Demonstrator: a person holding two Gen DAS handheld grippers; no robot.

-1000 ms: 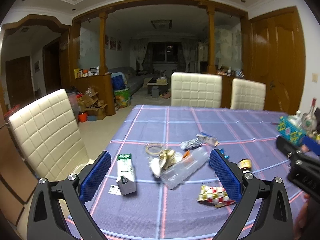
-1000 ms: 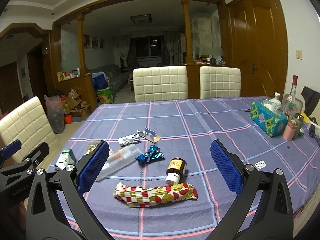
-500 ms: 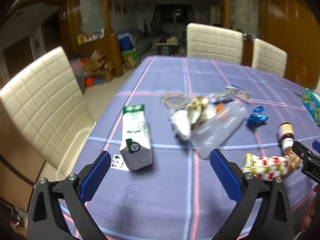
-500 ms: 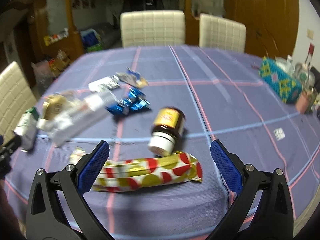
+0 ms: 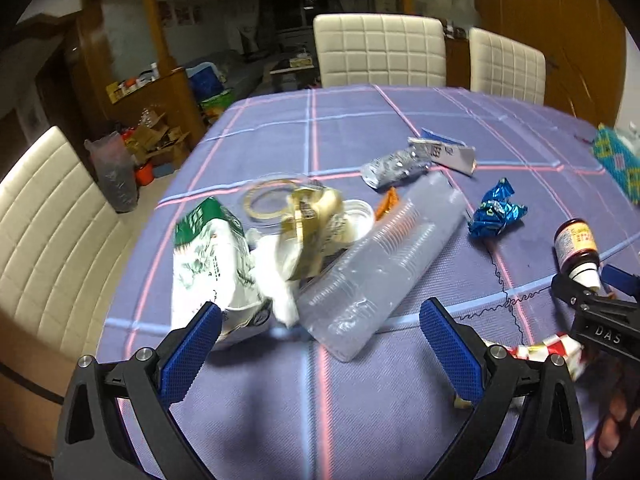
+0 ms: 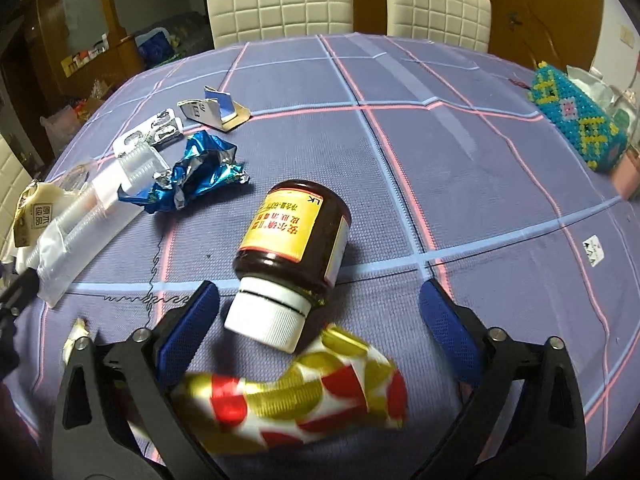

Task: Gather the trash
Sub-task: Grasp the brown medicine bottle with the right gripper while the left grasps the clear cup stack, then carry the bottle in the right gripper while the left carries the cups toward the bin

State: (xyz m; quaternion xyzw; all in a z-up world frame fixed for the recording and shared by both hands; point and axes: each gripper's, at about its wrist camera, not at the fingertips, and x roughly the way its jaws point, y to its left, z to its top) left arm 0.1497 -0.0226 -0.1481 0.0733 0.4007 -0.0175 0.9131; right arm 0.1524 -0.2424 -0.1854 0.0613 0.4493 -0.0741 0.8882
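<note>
Trash lies on the purple checked tablecloth (image 5: 352, 128). My left gripper (image 5: 320, 336) is open, just above the near end of a clear stack of plastic cups (image 5: 380, 264), with a green and white milk carton (image 5: 208, 256) at its left finger. My right gripper (image 6: 320, 320) is open, its fingers on either side of a brown medicine bottle (image 6: 296, 236) with a white cap, lying on its side. A red and gold wrapper (image 6: 296, 400) lies between the fingers, under the cap. A crumpled blue foil wrapper (image 6: 196, 172) lies further left.
A gold wrapper and a tape ring (image 5: 268, 200), a blister pack (image 5: 392, 168) and a torn blue box (image 6: 220, 112) lie behind. A beaded tissue box (image 6: 576, 116) stands at the right edge. White chairs (image 5: 380, 56) stand at the far side and at the left.
Both grippers have moved down and forward toward the table. The left now hangs over the cups and carton; the right now straddles the brown bottle. Both stay open.
</note>
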